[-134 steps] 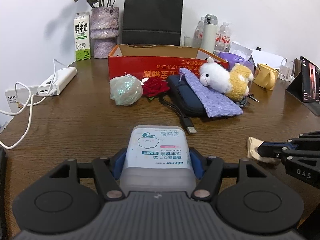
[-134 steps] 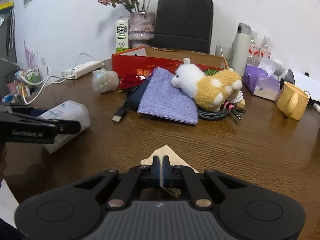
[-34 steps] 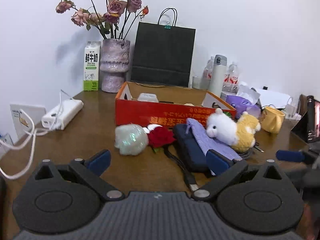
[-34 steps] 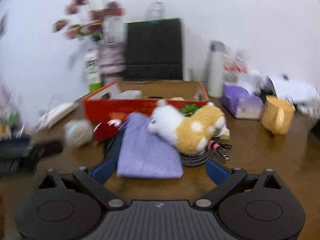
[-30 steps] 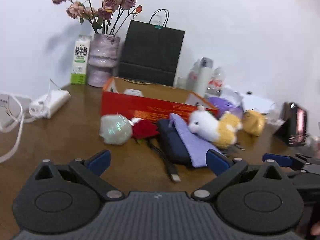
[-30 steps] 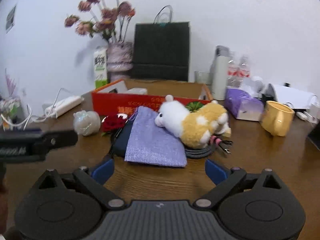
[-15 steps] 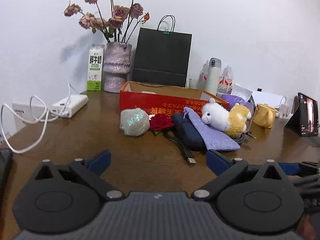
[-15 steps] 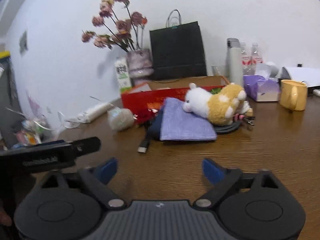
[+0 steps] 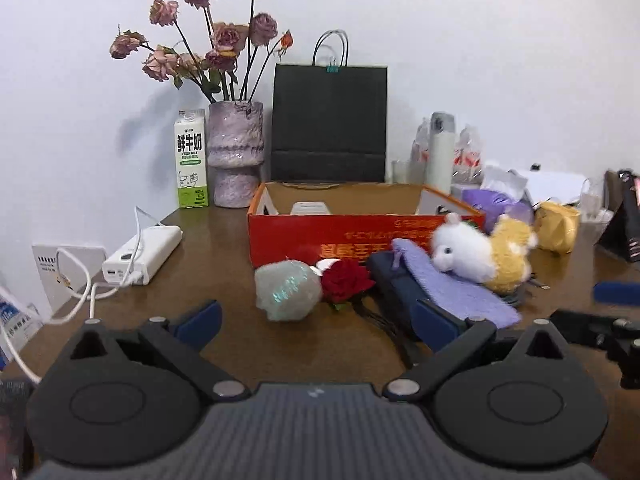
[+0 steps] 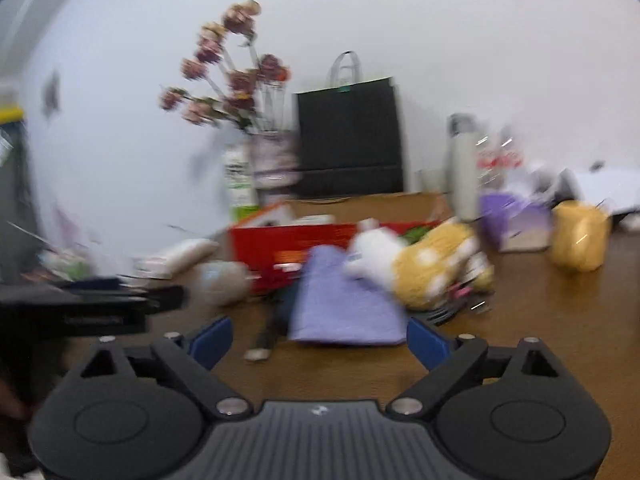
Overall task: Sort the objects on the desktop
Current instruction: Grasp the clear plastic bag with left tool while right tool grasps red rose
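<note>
Both grippers have let go of what they carried a few seconds ago: the cotton-bud box and the tan scrap are no longer between the fingers, and a pale box now sits inside the red cardboard box (image 9: 360, 236).

From the left wrist view, the left gripper (image 9: 316, 320) hangs above the wooden table (image 9: 200, 280) with its blue-padded jaws spread wide and nothing between them. Straight ahead, between the fingertips, lies a crumpled iridescent plastic ball (image 9: 288, 290), touching a red fabric rose (image 9: 346, 282) on its right. Further right, a dark blue pouch (image 9: 390, 280) under a lilac cloth bag (image 9: 452, 292) runs diagonally, long axis slanting from far-left to near-right, with a white-and-yellow plush toy (image 9: 480, 256) resting on its far end. The red box stands just behind all of these. A fingertip of the right gripper (image 9: 616, 292) shows at the right edge. For the ball and rose, the left hand looks the nearer one.

From the right wrist view, badly motion-blurred, the right gripper (image 10: 318, 338) has wide jaws that are narrowing slightly, with nothing held; the lilac cloth bag (image 10: 344, 304) lies directly beyond them, the plush toy (image 10: 420, 268) just right of centre. The right hand seems better placed for these.

Only the left view shows sharply the power bank (image 9: 144, 254) and its cable; only the right view shows the left gripper's side (image 10: 100, 308) and a USB plug (image 10: 258, 354) lying near the bag.
</note>
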Demonstrator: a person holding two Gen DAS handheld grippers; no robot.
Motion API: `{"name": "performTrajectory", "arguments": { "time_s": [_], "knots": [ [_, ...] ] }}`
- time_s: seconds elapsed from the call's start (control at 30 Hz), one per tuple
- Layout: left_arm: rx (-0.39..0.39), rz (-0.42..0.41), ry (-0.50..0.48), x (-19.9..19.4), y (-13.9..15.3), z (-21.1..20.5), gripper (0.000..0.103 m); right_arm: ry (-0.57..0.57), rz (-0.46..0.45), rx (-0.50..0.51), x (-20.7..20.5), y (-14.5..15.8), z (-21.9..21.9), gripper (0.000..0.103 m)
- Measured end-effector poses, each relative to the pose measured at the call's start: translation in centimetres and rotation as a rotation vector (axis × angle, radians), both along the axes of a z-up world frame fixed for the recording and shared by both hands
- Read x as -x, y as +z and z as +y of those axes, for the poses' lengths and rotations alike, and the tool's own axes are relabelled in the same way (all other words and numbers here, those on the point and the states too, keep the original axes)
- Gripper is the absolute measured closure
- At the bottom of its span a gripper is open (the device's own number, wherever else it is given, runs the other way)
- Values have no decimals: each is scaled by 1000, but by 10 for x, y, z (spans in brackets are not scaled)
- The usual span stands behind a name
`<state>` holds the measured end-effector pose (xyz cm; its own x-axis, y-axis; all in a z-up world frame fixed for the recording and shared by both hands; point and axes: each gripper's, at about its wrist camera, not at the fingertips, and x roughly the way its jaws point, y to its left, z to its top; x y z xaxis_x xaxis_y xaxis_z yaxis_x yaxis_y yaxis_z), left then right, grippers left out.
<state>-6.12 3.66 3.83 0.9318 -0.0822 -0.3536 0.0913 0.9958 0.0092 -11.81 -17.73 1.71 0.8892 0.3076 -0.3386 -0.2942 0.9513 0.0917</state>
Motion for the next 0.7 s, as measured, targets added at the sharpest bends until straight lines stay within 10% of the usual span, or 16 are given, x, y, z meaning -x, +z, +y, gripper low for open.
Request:
{"name": "performTrajectory", "arguments": {
  "time_s": [0.23, 0.37, 0.53, 0.7],
  "knots": [
    [17, 110, 18, -75, -7, 12, 0, 24, -19, 66, -54, 8, 17, 43],
    [2, 126, 30, -102, -14, 15, 10, 92, -8, 83, -81, 12, 37, 44],
    [105, 195, 38, -120, -22, 36, 50, 202, 19, 117, -119, 13, 73, 36],
    [103, 170, 120, -114, -21, 55, 52, 304, 78, 189, -152, 0, 111, 37]
  ]
}}
